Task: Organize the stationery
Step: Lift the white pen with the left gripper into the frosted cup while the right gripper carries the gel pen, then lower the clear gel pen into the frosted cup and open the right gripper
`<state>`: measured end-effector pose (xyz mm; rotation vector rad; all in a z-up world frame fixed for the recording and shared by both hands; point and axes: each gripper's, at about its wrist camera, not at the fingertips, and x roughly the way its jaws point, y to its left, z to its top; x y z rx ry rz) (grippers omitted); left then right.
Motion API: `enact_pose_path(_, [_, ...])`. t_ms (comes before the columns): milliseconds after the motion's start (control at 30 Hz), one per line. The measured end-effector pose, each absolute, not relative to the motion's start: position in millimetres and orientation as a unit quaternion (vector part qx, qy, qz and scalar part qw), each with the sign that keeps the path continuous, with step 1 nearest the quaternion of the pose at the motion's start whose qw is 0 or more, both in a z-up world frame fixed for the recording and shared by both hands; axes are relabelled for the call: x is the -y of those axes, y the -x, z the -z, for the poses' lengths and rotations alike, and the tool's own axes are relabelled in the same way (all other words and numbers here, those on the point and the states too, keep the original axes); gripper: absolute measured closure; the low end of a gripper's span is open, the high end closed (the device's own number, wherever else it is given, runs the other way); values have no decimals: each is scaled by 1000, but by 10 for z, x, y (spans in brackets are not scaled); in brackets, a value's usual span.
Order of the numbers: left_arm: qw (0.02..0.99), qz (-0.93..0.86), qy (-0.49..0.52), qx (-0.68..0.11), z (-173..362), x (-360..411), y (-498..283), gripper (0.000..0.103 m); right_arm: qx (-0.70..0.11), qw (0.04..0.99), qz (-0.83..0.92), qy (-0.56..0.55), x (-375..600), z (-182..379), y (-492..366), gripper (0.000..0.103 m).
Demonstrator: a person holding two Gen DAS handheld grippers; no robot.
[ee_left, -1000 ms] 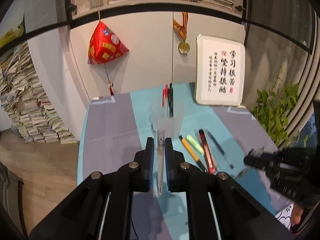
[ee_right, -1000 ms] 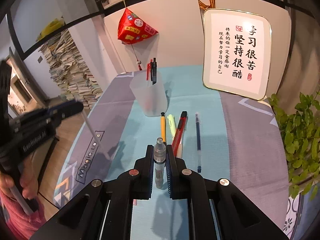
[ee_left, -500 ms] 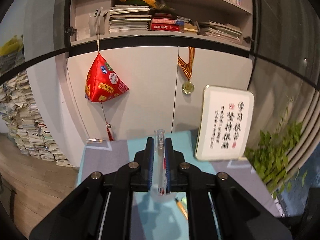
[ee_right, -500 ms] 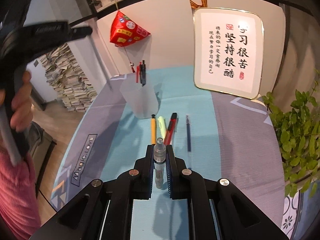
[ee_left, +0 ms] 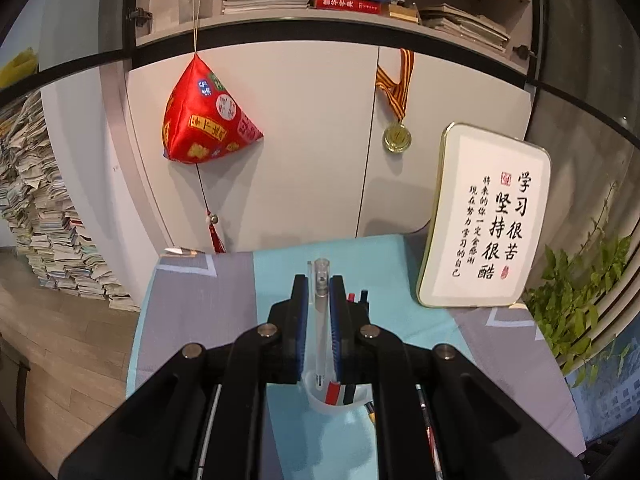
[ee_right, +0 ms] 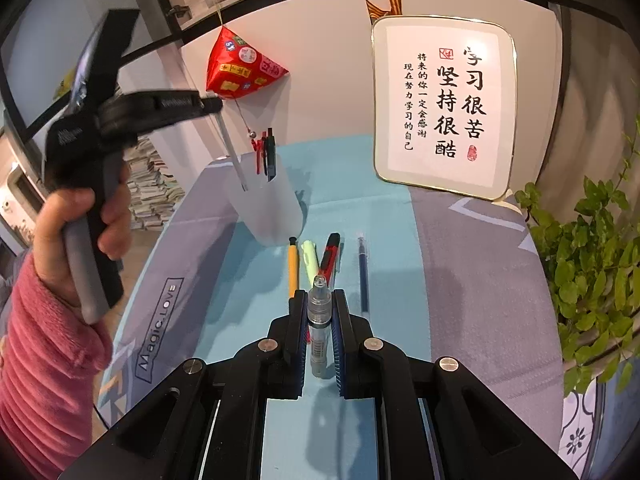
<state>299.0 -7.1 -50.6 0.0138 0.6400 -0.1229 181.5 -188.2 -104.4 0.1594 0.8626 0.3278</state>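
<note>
The frosted pen cup (ee_right: 267, 204) holds two pens, one red (ee_right: 262, 152) and one black (ee_right: 271, 156). In front of it, four items lie in a row on the table mat (ee_right: 460, 280). Above its mouth, the left gripper (ee_left: 321, 280) clamps a clear pen (ee_left: 320, 320), tip inside. Nearer than the row, the right gripper (ee_right: 319, 300) clenches one clear marker (ee_right: 319, 320).

The frosted translucent plastic pen cup (ee_right: 267, 204) looks matt. The clear glossy plastic pen (ee_left: 321, 312) shines between blue ribbed pads. A grey-and-turquoise cloth cover (ee_right: 460, 264) drapes the surface, matt and smooth. The red satin pyramid pouch (ee_left: 206, 124) gleams.
</note>
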Motion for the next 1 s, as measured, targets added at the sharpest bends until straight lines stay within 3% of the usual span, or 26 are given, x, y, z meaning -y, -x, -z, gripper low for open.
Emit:
enact_pose_path(867, [939,76,-18,-335,653,-12,-2746,91,-405,896,-163,-78,1824,940,-1840,91])
enact_pose_path(1000, [943,73,-14,-324,612,-126,-2567,76,-392,901,-166,-77,1783,802,-1900,91])
